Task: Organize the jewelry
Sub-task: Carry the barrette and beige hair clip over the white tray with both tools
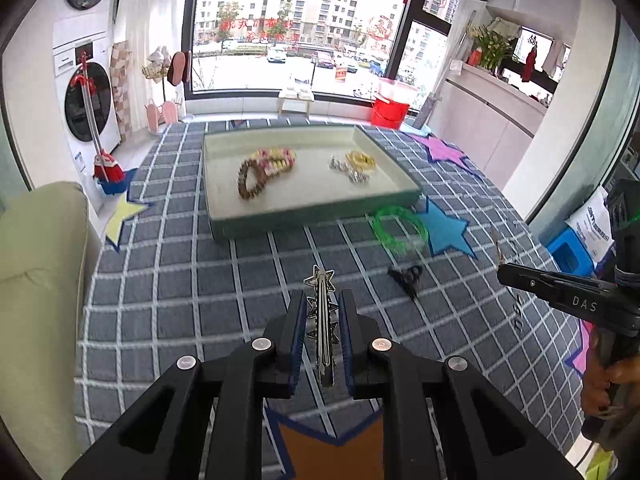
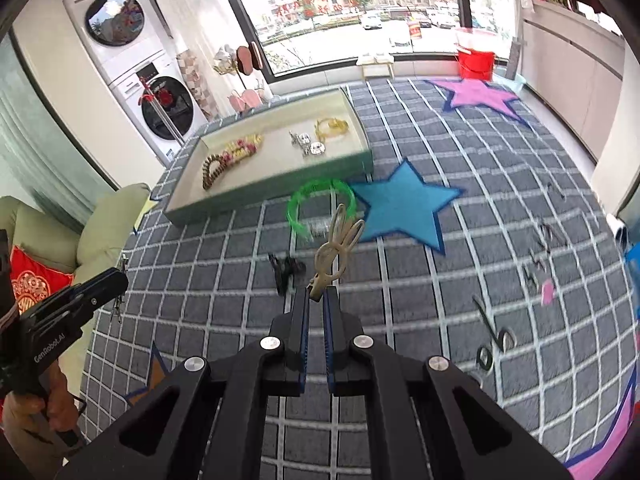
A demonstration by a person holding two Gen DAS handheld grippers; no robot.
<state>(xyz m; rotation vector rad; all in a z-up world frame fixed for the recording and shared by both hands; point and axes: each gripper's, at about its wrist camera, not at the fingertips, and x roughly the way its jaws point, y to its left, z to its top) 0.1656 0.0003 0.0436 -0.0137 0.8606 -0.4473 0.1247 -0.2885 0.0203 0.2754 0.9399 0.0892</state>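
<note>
My left gripper [image 1: 322,294] is shut on a silver star hair clip [image 1: 322,320], held above the checked cloth. My right gripper [image 2: 316,294] is shut on a beige bunny-ear clip [image 2: 338,246]; it also shows in the left wrist view [image 1: 560,286]. A pale green tray [image 1: 316,210] ahead holds a brown bead bracelet [image 1: 250,178], a pink-yellow flower bracelet [image 1: 276,158], silver pieces [image 1: 350,170] and a yellow piece [image 1: 360,158]. A green bangle [image 1: 398,228] and a black clip [image 1: 408,276] lie on the cloth in front of the tray.
A grey checked cloth [image 1: 200,280] with coloured star patches covers the table. A cream sofa arm [image 1: 36,280] is at the left. A washing machine [image 1: 86,104], a mop, a red bucket [image 1: 388,110] and a window stand behind.
</note>
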